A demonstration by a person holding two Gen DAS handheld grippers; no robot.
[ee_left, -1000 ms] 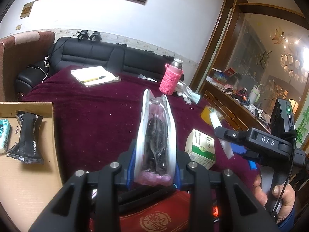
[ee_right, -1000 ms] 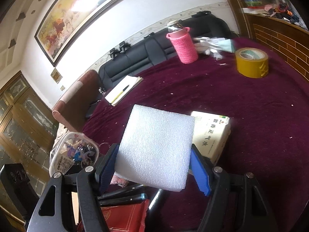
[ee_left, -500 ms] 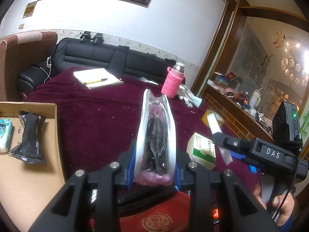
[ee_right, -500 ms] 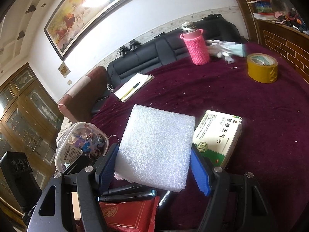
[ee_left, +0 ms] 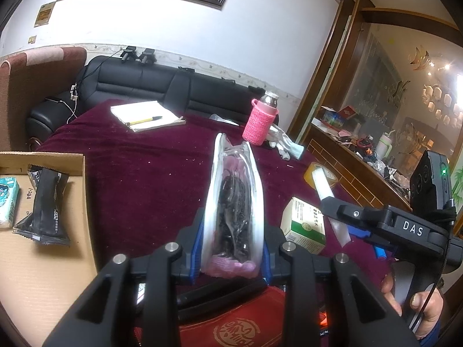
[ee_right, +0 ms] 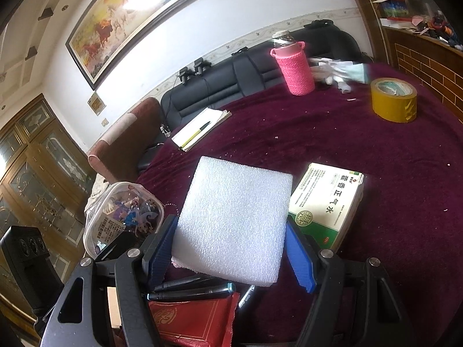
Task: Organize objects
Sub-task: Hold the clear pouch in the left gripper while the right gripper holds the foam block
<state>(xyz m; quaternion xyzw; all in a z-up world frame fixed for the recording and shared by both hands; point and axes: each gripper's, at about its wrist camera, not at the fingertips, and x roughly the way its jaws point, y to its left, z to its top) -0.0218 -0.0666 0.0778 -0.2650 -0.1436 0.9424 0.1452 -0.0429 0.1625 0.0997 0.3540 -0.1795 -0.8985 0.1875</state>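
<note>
- Left gripper (ee_left: pixel 231 248): clamped on a clear plastic pouch (ee_left: pixel 233 202), which stands upright between the blue pads, held near its lower end and clear of the maroon tablecloth (ee_left: pixel 144 179).
- Pouch contents: dark tangled items, possibly cords or trinkets, with something pink at the bottom. From the right wrist view the same pouch (ee_right: pixel 121 217) shows a printed label and small coloured pieces.
- Handling judgement, pouch: light, soft-walled and slick. The film will likely buckle under a hard squeeze and could slide through the pads. The best hold appears to be low, across the bulk of the contents, as now.
- Right gripper (ee_right: pixel 231 251): closed on a white foam block (ee_right: pixel 234 219). The left pad presses its side; the right pad sits at its edge. The block is carried flat, above the cloth.
- Handling judgement, foam: very light, springy, rough-surfaced, so slipping seems unlikely. It would dent or crumble if pinched hard; a grip across 2 opposite sides suits it.
- Cardboard box (ee_left: pixel 43 260): lies at the left, just beside the left gripper, with a black sachet (ee_left: pixel 43 205) and a teal packet (ee_left: pixel 8 202) in it. It looks the probable destination.
- Loose on the cloth: a green-and-white medicine carton (ee_right: pixel 327 202) just beyond the foam, a yellow tape roll (ee_right: pixel 393 104) and a pink-sleeved bottle (ee_right: pixel 293 66) well apart.
- Risk: the upright pouch may flop sideways once released.
</note>
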